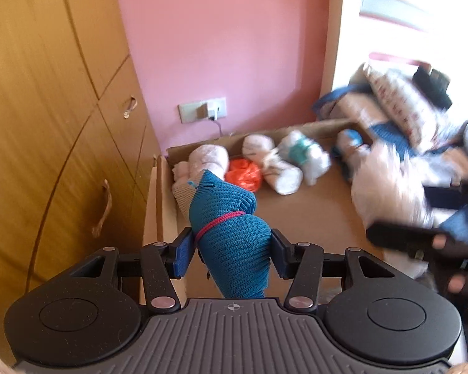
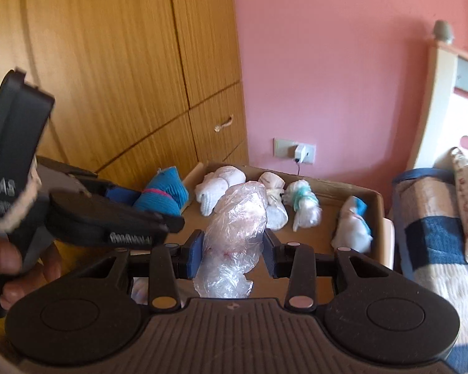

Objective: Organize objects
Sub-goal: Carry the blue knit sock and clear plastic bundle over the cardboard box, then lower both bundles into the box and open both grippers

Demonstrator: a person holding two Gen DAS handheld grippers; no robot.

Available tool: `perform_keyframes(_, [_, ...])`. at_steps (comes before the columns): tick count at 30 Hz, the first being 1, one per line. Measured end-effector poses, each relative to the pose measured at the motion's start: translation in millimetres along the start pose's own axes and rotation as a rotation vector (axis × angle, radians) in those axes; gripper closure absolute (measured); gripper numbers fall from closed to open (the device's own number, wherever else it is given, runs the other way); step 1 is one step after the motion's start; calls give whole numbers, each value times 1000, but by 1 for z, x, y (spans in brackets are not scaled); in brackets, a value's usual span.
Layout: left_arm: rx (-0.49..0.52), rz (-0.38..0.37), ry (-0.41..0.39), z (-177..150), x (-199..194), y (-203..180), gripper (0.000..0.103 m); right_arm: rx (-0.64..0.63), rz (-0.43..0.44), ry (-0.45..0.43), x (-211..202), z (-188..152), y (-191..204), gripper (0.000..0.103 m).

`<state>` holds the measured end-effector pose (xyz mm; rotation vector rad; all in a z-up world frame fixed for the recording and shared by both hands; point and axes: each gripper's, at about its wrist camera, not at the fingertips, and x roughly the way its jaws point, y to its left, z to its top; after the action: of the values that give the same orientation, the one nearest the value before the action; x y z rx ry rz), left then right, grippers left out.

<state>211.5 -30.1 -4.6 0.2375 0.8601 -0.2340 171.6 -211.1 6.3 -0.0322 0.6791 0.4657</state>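
My left gripper (image 1: 232, 251) is shut on a rolled blue knit cloth (image 1: 231, 230) tied with a pink band, held above the near left corner of an open cardboard box (image 1: 162, 199). My right gripper (image 2: 232, 251) is shut on a clear plastic bundle (image 2: 237, 227), over the same cardboard box (image 2: 378, 215). In the right wrist view the left gripper (image 2: 131, 194) with the blue cloth (image 2: 163, 194) shows at the left. The right gripper (image 1: 387, 233) with its whitish bundle (image 1: 387, 187) appears blurred at the right of the left wrist view.
Along the box's far wall lie several tied bundles: white rolls (image 1: 207, 160) (image 1: 277, 168), an orange one (image 1: 244, 175), and a white-and-teal one (image 1: 304, 152). A wooden wardrobe (image 1: 46, 124) stands left, a pink wall with a socket (image 1: 202, 109) behind, and a bed with blankets (image 2: 433, 240) right.
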Motion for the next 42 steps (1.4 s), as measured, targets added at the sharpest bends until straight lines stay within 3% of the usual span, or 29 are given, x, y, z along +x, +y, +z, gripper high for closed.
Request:
perform_keyframes(11, [23,15,104,-5,80,17,45,2,50,172,118,15,-12,67])
perform_keyframes(18, [110,65,47,-17,77,5,40,5,98,219,143,12,-9,64])
perform_keyframes(20, [127,93,27,-18,75,4,31,-6,102,222,146,12,-4,63])
perform_keyframes(27, [133,95,-3,-19,59,1,20,-17,97,216,140,19,0,60])
perform_keyframes(32, [65,86,-1,-18,45,8,20,4,94,191,130,26,-5,58])
perform_keyframes(42, [-38,79,-37,-34,-23,5,13,47,62,73,33,15,2,48])
